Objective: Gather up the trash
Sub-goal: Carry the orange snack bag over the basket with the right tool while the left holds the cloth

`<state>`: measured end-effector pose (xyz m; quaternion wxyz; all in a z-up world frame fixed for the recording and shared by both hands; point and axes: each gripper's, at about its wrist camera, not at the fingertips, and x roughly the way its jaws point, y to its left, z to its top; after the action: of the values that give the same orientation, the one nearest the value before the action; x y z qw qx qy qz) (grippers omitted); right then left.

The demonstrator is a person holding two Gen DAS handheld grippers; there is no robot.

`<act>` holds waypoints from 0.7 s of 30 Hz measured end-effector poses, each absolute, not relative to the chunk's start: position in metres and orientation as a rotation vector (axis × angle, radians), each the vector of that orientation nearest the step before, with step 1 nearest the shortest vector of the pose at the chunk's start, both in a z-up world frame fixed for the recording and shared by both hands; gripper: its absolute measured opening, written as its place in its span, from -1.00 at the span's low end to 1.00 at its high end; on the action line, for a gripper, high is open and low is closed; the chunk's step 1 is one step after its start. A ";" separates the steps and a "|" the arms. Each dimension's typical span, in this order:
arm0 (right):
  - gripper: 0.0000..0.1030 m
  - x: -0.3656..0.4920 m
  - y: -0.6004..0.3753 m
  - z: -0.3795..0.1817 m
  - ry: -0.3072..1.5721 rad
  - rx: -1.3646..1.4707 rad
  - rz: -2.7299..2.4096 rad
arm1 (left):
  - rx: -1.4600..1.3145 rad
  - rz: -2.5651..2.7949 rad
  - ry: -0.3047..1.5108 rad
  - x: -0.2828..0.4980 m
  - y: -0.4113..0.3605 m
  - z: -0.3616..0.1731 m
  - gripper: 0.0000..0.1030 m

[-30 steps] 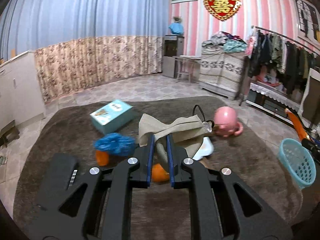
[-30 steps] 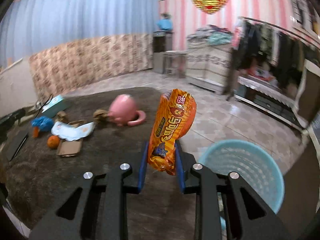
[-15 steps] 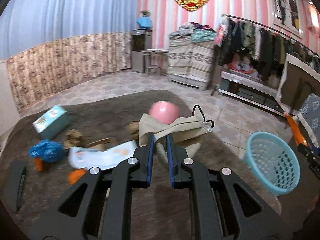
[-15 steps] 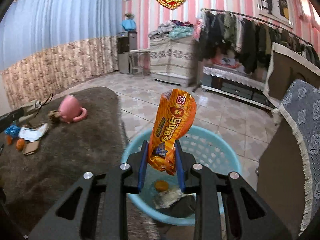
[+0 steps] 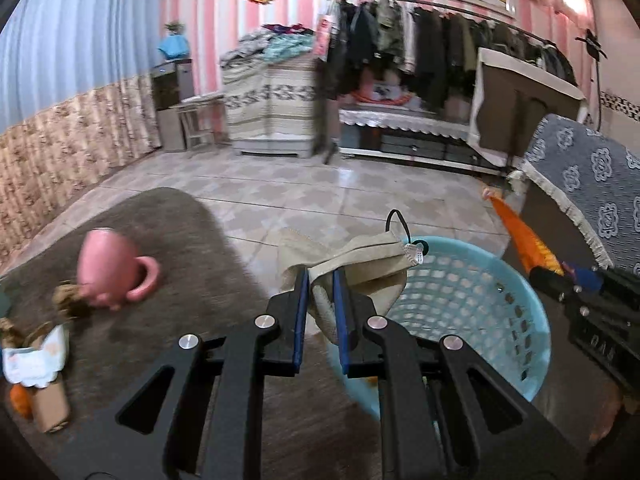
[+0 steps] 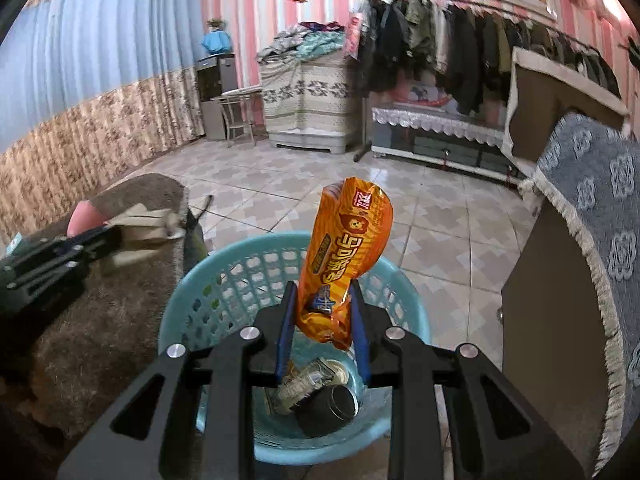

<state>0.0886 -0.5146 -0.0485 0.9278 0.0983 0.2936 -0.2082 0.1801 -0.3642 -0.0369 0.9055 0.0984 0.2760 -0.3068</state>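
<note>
My left gripper [image 5: 320,280] is shut on a beige face mask [image 5: 360,256] with a black ear loop, held at the left rim of the light blue basket [image 5: 480,280]. My right gripper [image 6: 322,300] is shut on an orange snack bag [image 6: 344,248], held upright right above the same basket [image 6: 224,272]. Inside the basket lie a dark can [image 6: 328,408] and crumpled wrappers [image 6: 304,380]. The left gripper with the mask also shows at the left of the right wrist view [image 6: 132,232].
The brown rug [image 5: 168,224] holds a pink cup [image 5: 112,268], a white wrapper [image 5: 36,356], a cardboard piece [image 5: 50,408] and an orange item [image 5: 20,398]. A cabinet with a grey patterned cover [image 6: 588,216] stands right of the basket. A clothes rack [image 6: 460,52] lines the far wall.
Both grippers swung right from the rug to the basket. The snack bag now hangs over the basket's middle, and the mask has reached its rim. Both stay shut on their items.
</note>
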 end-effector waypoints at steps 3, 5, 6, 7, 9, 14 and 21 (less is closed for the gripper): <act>-0.50 0.083 -0.526 -0.052 0.592 0.243 -0.447 | 0.231 -0.659 0.579 0.181 -0.383 -0.045 -0.73; -0.50 0.081 -0.532 -0.055 0.592 0.253 -0.455 | 0.240 -0.688 0.588 0.181 -0.395 -0.050 -0.69; -0.50 0.081 -0.533 -0.057 0.596 0.254 -0.456 | 0.245 -0.696 0.591 0.181 -0.398 -0.051 -0.49; -0.50 0.082 -0.534 -0.058 0.601 0.254 -0.456 | 0.253 -0.683 0.588 0.182 -0.399 -0.052 -0.27; -0.50 0.083 -0.535 -0.060 0.607 0.252 -0.456 | 0.246 -0.644 0.561 0.182 -0.396 -0.050 0.30; -0.50 0.084 -0.529 -0.061 0.608 0.243 -0.443 | 0.205 -0.547 0.541 0.192 -0.373 -0.037 0.70; -0.49 0.096 -0.509 -0.063 0.621 0.208 -0.414 | 0.165 -0.434 0.507 0.200 -0.335 -0.020 0.89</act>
<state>0.0956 -0.5094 -0.0627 0.9259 0.1013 0.3028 -0.2018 0.2004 -0.3347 -0.0198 0.9415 0.0806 0.2486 -0.2127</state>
